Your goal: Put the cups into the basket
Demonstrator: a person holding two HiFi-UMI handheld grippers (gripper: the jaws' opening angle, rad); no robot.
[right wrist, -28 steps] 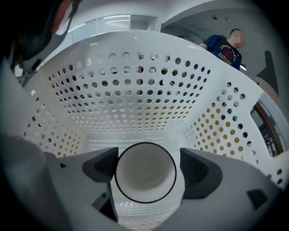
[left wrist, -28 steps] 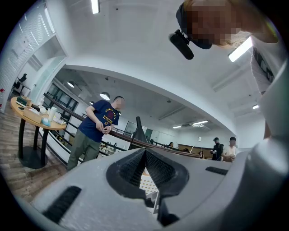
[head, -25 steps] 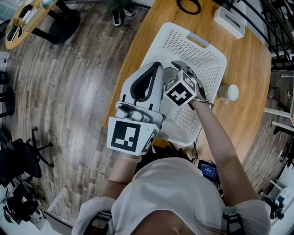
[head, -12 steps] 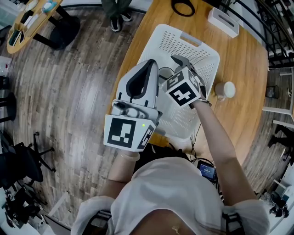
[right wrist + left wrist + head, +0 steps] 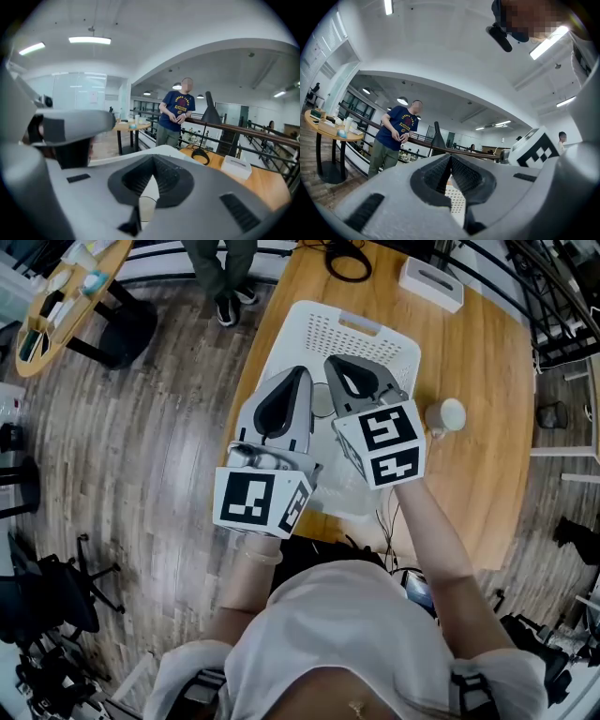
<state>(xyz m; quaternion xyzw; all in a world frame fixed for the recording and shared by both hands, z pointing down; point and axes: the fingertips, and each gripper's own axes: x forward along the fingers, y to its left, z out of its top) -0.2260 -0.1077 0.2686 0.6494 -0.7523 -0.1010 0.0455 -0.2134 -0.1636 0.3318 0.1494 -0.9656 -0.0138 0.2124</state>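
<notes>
A white perforated basket (image 5: 375, 329) lies on the wooden table (image 5: 487, 474). One pale cup (image 5: 322, 401) sits inside it, glimpsed between the two grippers and below the right jaws (image 5: 147, 206). Another cup (image 5: 445, 415) stands on the table just right of the basket. My right gripper (image 5: 330, 362) hangs above the basket; its jaws have just been closing and now meet with nothing between them (image 5: 152, 161). My left gripper (image 5: 305, 373) is held level over the basket's left side, jaws together and empty (image 5: 450, 157).
A white box (image 5: 431, 282) and a black cable loop (image 5: 347, 257) lie at the table's far end. A person (image 5: 225, 268) stands on the wood floor beyond the table. A round side table (image 5: 66, 287) with small items is at the far left.
My right gripper has lifted up out of the basket and its jaws have come together empty. The left gripper has hardly moved.
</notes>
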